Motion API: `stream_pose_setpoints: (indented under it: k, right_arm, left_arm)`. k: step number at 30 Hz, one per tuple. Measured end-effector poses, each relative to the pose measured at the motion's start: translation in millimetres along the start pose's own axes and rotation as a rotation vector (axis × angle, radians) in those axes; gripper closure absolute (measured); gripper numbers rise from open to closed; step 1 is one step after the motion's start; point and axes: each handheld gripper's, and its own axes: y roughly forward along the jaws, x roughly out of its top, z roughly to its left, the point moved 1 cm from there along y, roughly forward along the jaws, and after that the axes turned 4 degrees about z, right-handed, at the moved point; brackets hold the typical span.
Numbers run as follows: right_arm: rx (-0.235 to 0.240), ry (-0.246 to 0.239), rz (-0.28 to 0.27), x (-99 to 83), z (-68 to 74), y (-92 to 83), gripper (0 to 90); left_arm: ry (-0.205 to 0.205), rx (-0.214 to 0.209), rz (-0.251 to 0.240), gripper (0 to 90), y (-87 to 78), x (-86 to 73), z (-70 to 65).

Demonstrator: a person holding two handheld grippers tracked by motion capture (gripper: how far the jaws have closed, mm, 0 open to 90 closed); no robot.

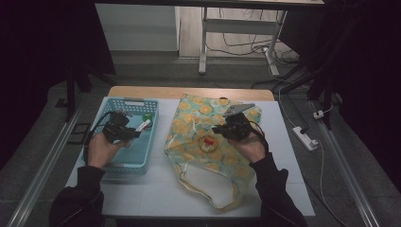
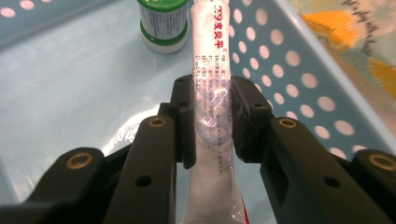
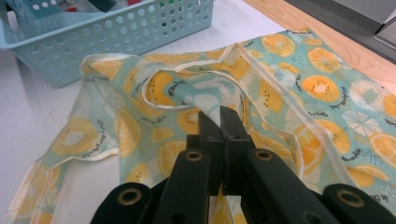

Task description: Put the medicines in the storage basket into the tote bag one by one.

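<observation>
Left gripper point(image 2: 212, 116) clamps a white tube point(image 2: 212, 93) over the blue basket point(image 1: 108, 168), long axis running to twelve o'clock; the fruit-print bag point(image 1: 189, 123) lies at three o'clock. Right gripper point(image 3: 219, 126), jaws together, probably pinches the bag's fabric. The left gripper view adds a green-capped bottle point(image 2: 163, 23).

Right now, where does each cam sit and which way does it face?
High view: above the person's side, looking forward and down on the table; forearms, left gripper, right gripper.
Left gripper view: down into the blue basket; jaws clamp a white tube.
Right gripper view: low over the fruit-print bag; jaws shut on its fabric.
Shared: basket and bag in all three.
</observation>
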Motion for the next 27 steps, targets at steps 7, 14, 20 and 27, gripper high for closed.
stream_pose_setpoints:
  k: [7,14,20,27]
  right_arm:
    - [-0.002,-0.004,-0.004,0.5,0.4,-0.7,88.9]
    - [-0.005,-0.005,-0.009,1.0,0.8,-1.8,88.9]
    - [-0.006,-0.006,-0.012,1.3,1.1,-2.3,88.9]
    - [-0.007,-0.005,-0.015,1.4,0.9,-3.1,89.0]
  left_arm:
    - [0.007,-0.035,-0.040,72.3,-15.5,-0.1,-7.6]
    - [0.050,-0.072,-0.073,72.3,-27.5,1.2,-23.9]
    - [0.092,-0.111,-0.085,72.3,-32.5,3.6,-41.6]
    - [0.142,-0.155,-0.086,72.3,-32.6,7.4,-63.2]
